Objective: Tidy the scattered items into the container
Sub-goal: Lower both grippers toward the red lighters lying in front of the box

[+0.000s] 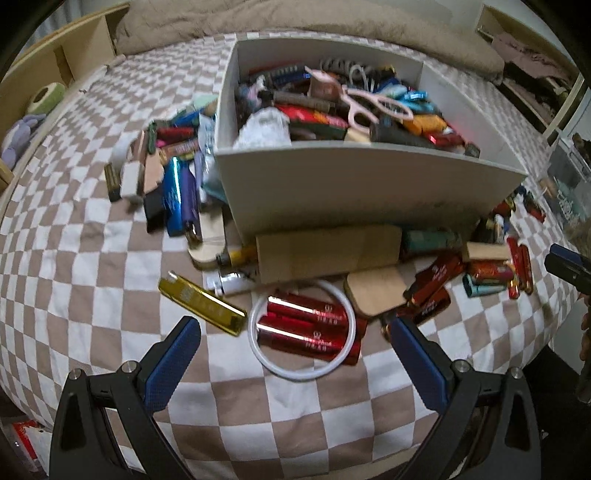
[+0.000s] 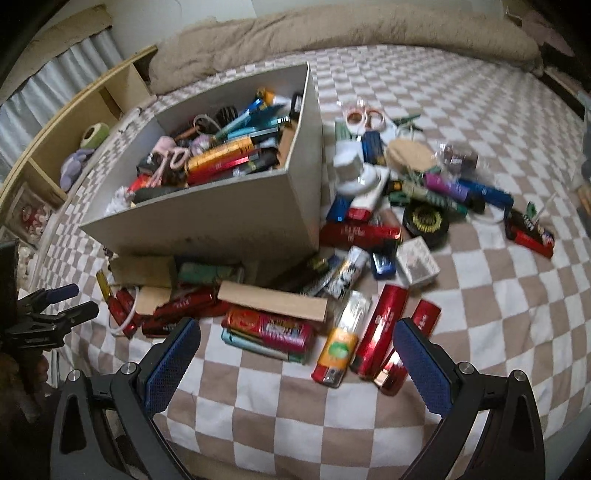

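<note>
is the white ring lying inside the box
No, the white ring lies on the checkered bedspread around two red tubes, in front of the box.

Checkered bedsheet (image 2: 424, 387), tan duvet (image 2: 332, 33) behind, wooden shelf (image 2: 74, 122) left.

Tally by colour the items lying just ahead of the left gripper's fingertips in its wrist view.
Gold lighter-shaped case: 1
White ring: 1
Red metallic tubes: 2 clearly showing, inside the ring
Total: 4
</note>
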{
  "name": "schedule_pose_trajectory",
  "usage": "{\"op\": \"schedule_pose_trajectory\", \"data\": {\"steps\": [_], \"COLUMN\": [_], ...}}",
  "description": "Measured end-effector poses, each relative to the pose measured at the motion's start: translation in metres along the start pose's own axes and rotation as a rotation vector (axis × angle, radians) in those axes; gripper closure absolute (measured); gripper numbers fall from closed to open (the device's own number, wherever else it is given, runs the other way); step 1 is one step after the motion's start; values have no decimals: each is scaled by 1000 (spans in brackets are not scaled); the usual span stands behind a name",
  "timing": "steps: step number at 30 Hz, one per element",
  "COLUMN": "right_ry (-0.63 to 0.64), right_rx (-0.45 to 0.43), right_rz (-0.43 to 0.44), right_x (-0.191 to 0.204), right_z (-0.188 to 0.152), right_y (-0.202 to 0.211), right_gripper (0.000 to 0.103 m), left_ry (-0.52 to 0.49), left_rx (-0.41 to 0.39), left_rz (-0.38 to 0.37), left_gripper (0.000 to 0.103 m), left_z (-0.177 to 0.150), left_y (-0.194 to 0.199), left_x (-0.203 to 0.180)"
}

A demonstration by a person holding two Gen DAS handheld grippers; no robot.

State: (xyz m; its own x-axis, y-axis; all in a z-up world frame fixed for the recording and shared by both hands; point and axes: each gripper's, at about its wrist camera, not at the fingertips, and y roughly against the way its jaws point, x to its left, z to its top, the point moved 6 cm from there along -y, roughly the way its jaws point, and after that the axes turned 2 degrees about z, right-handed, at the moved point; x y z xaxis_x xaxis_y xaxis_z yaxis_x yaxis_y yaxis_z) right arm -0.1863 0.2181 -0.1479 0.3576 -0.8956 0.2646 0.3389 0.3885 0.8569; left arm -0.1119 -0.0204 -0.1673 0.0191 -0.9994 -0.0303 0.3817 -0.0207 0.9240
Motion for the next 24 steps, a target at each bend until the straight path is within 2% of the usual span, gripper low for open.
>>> {"op": "schedule_pose_trajectory", "data": {"steps": [9,14,19,24], "right_ry": [10,47,50,51], "right_rx": [110,137,146,166], "right_rz": [10,4,6,12], "right_x": [7,15,17,17], "right_z": [-16,-22,-24,-25], "right_y": [-24,-30,-32,-36], "right_gripper": [0,0,0,0], "left_ry": [-6,-18,11,64], "left_rx": [46,88,122,145], "left_rz": [-75,-99,-123,-180], "left_gripper": [0,0,0,0], "left_z": [-1,-3,-3,1], "left_y": [-12,-28,-42,-49], "left_x": [-10,-14,-9,-6]}}
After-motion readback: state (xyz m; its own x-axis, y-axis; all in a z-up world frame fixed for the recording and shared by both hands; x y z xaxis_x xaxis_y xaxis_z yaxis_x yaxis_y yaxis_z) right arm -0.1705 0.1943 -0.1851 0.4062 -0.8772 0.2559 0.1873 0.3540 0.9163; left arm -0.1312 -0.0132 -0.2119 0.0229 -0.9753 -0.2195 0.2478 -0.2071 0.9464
